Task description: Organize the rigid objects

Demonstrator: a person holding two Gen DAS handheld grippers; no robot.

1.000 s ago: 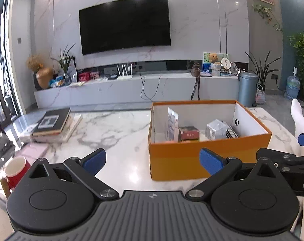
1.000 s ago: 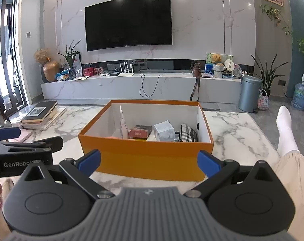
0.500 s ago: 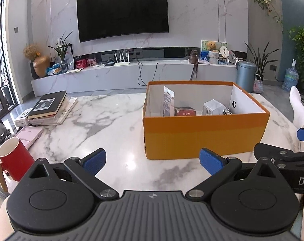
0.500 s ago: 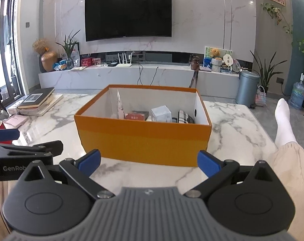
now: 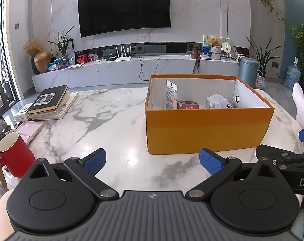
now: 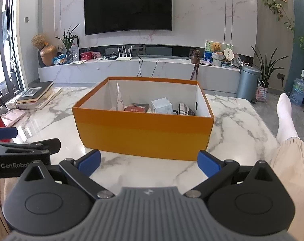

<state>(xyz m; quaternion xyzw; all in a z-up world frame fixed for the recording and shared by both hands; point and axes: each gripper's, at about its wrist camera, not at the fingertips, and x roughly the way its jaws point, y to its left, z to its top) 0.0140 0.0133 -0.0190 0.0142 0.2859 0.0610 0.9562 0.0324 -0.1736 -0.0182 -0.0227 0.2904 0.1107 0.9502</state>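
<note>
Across the left wrist view spreads a white marble table (image 5: 116, 120) with grey veining, set in a living room whose marble wall carries a large black television (image 5: 124, 6) above a long low console (image 5: 132, 68). On the table's left side lie a stack of books (image 5: 49, 102) with a black one on top, a pink flat case (image 5: 28, 129) nearer the edge, and a red mug (image 5: 16, 154) at the near left corner. An orange box (image 5: 208, 128) stands open on the right half of the table, white inside; a tall printed packet (image 5: 171, 94) stands upright near its left wall, with a small red carton (image 5: 188, 104) and a pale cube-shaped carton (image 5: 216, 101) beside it. The left gripper (image 5: 153, 159) hovers over bare marble in front of the box, its blue pads spread wide with nothing between them. From the right wrist view, the same orange box (image 6: 144, 134) sits straight ahead in the middle of the table (image 6: 238, 118), and a checked item (image 6: 185, 109) shows by its right wall next to the pale carton (image 6: 162, 105). A grey bin (image 6: 248, 82) stands on the floor beyond the table. The right gripper (image 6: 149, 161) hangs just short of the box's near wall, likewise wide open and holding nothing, while the left gripper's (image 6: 17, 148) arm shows at the left edge.
</note>
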